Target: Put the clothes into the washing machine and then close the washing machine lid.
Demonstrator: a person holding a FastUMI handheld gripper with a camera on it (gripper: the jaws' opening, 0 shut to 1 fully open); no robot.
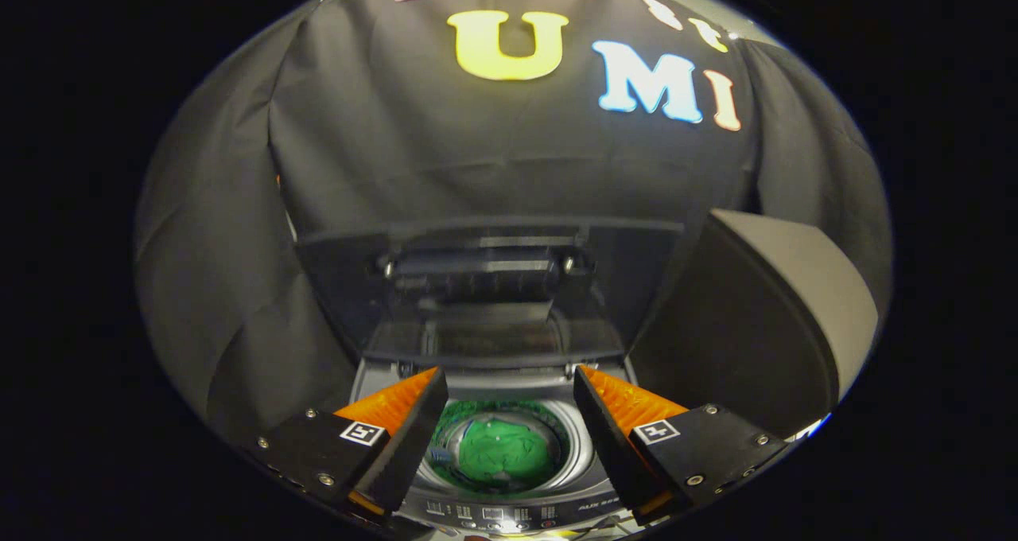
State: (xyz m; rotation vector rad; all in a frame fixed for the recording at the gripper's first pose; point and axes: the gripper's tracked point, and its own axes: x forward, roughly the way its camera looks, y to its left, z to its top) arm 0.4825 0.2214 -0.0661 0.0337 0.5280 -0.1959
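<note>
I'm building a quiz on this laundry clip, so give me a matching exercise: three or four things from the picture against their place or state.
Things:
1. green garment
2. washing machine lid
3. gripper
4. control panel

States:
A. raised, standing open behind the drum
B. open, holding nothing
C. lying down inside the drum
D. along the machine's near edge, below the fingers

Pairs: 1-C, 2-A, 3-B, 4-D

Washing machine (509,517) sits below the open claw (509,382), lid (485,286) raised beyond the fingertips. Green clothes (501,451) lie in its drum (579,445), between the fingers.
</note>
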